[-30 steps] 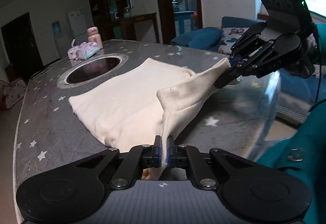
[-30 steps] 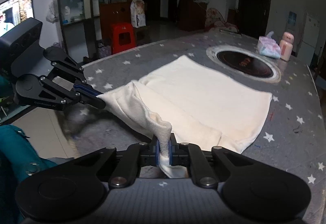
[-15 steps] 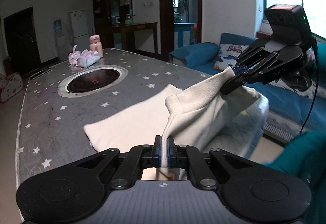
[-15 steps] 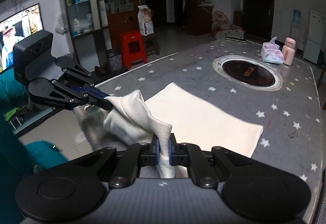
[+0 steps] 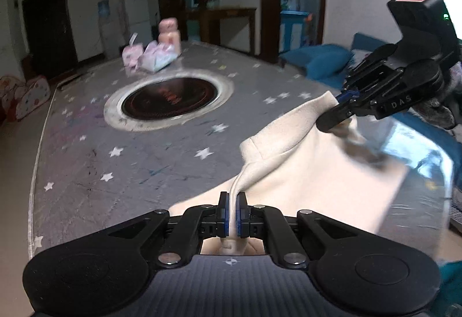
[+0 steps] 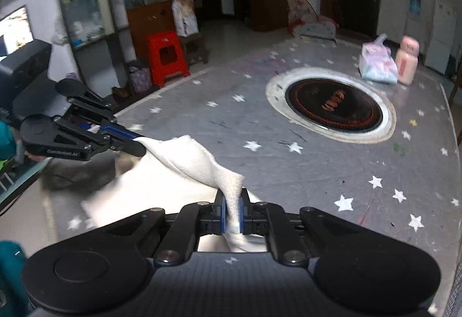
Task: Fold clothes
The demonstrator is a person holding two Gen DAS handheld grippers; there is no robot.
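Observation:
A cream garment [image 5: 303, 161] hangs between both grippers at the near edge of the grey star-patterned table [image 5: 115, 172]. My left gripper [image 5: 232, 211] is shut on one pinched corner of it. My right gripper [image 6: 232, 213] is shut on the other corner of the cream garment [image 6: 184, 167]. In the left wrist view the right gripper [image 5: 336, 115] appears at the right, holding the cloth up. In the right wrist view the left gripper [image 6: 135, 144] shows at the left. Most of the cloth drapes over the table's near edge, and its lower part is hidden.
A round inset burner [image 5: 169, 99] sits in the table's middle. A tissue pack [image 6: 376, 64] and a pink bottle [image 6: 407, 60] stand at the far end. A red stool [image 6: 166, 57] is on the floor, and blue sofa cushions [image 5: 323, 63] lie beyond the table.
Both grippers have pulled the garment back toward the near table edge. It lay spread over the table before; now most of the tabletop is bare and the cloth hangs off the edge.

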